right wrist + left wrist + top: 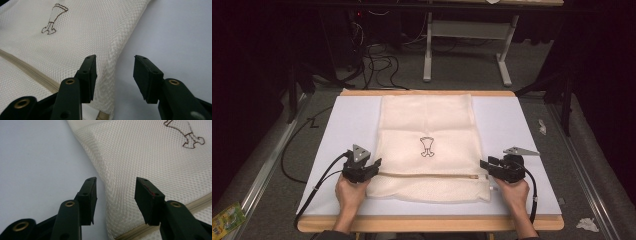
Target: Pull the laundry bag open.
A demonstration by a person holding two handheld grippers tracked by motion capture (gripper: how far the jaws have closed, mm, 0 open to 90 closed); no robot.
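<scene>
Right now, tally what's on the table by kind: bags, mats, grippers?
Mesh bag: 1
White mat: 1
Grippers: 2, left gripper and right gripper, both open at the bag's side edges
Total: 4

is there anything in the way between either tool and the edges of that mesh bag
Nothing visible. The left tool sits open at the mesh bag's left edge and the right tool open at its right edge, with bare white mat beside them.
</scene>
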